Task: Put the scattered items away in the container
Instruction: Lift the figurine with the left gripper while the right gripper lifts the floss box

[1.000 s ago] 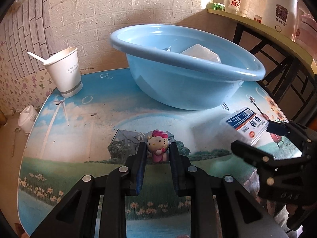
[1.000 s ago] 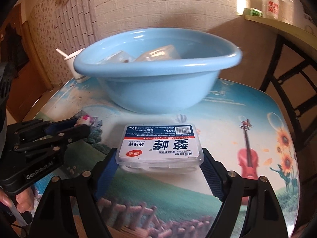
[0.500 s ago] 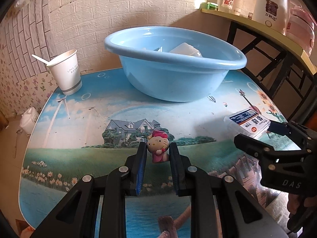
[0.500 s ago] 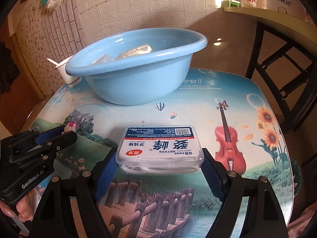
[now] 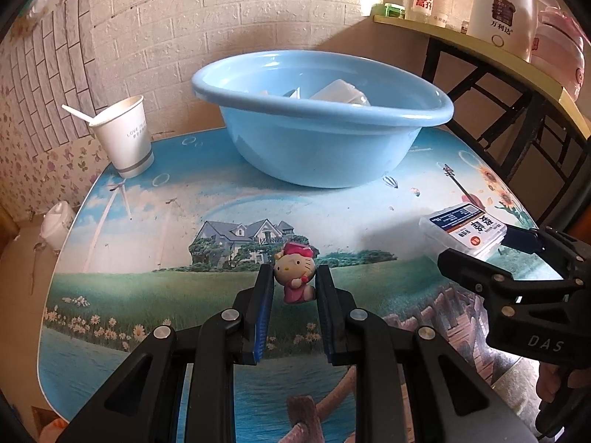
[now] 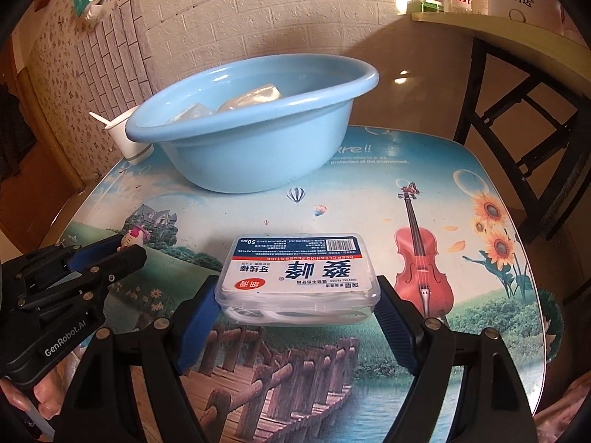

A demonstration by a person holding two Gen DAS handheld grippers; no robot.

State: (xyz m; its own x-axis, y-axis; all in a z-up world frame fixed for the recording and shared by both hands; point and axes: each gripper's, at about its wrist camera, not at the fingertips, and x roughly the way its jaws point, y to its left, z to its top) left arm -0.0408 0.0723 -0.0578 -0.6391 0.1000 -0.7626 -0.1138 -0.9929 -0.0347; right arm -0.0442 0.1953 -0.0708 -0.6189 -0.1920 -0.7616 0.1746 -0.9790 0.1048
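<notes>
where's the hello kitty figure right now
The Hello Kitty figure is clamped between the left gripper fingers, over the table's near part, well short of the blue basin.

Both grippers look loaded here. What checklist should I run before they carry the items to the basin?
1. Left gripper shut on the toy: ok.
2. Right gripper shut on the floss box: ok.
3. Items lifted off the table: cannot tell.
4. Basin upright, open: ok.
5. Room in basin beside the white items: cannot tell.
6. Cup off the path: ok.
</notes>
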